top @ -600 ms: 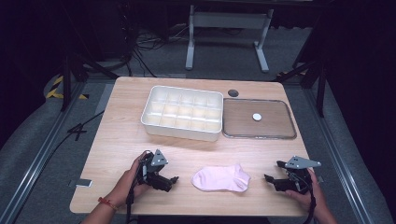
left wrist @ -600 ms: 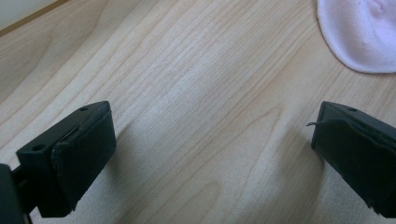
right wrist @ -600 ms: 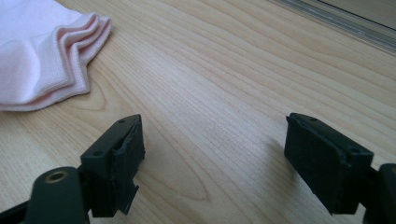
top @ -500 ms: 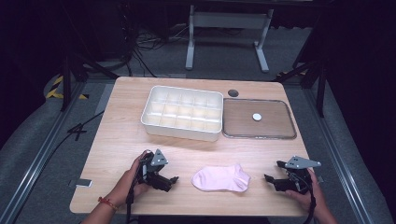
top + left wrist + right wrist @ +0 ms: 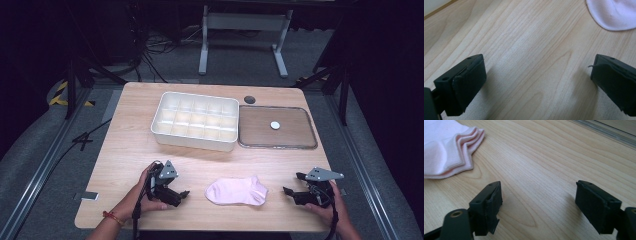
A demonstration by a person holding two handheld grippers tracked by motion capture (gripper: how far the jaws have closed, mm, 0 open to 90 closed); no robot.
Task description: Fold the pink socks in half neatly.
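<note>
**Currently: sock flat, both tools idle**

We find the pink sock (image 5: 237,190) lying flat on the desk (image 5: 130,140), between the left hand-held gripper (image 5: 183,195) and right hand-held gripper (image 5: 288,191). Both stand with jaws apart, empty, just beside it.

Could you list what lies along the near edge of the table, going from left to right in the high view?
left gripper → pink sock → right gripper, all three apart from one another on the table.
</note>
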